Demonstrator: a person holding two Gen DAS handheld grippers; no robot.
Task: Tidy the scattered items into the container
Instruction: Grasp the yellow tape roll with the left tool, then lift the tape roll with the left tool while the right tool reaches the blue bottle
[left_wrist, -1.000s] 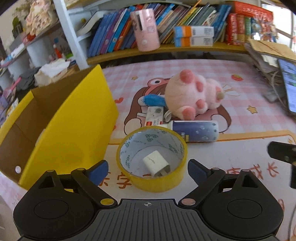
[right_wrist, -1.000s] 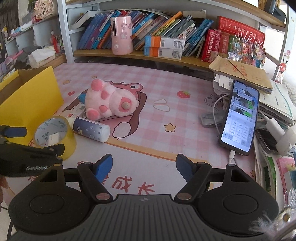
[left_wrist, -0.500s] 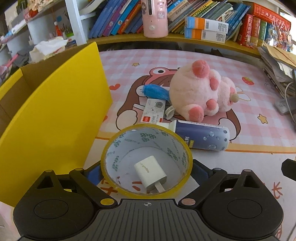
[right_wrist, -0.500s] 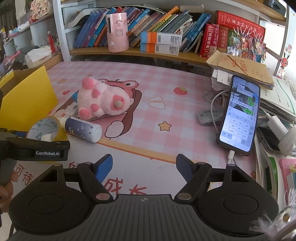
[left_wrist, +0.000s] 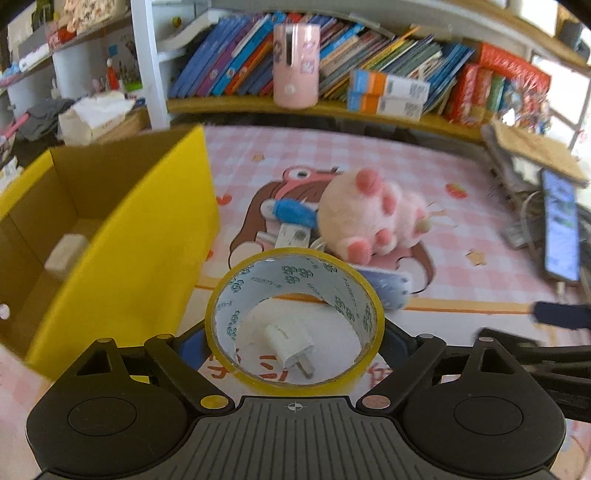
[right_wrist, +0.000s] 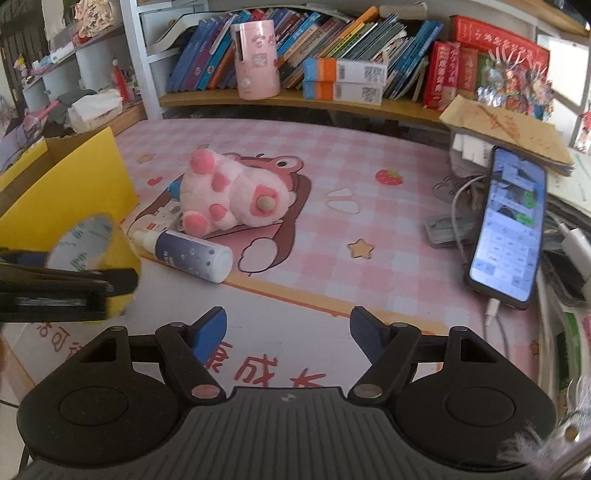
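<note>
Left gripper (left_wrist: 295, 334) closing its jaws on the yellow tape roll (left_wrist: 295, 325), lifted beside the yellow box (left_wrist: 122, 236). Only this view shows the white charger (left_wrist: 290, 341) through the roll. Right gripper (right_wrist: 288, 334) half open, empty; its view alone shows the whole spray bottle (right_wrist: 188, 254), then the pink plush (right_wrist: 229, 194).

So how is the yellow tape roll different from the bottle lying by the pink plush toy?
The yellow tape roll is a wide hollow ring; the bottle is a closed cylinder, dark blue with a white cap. The tape roll sits between the fingers of the left hand-held gripper, whose jaws are closing; the bottle lies on its side on the mat, untouched. Both are round.
</note>
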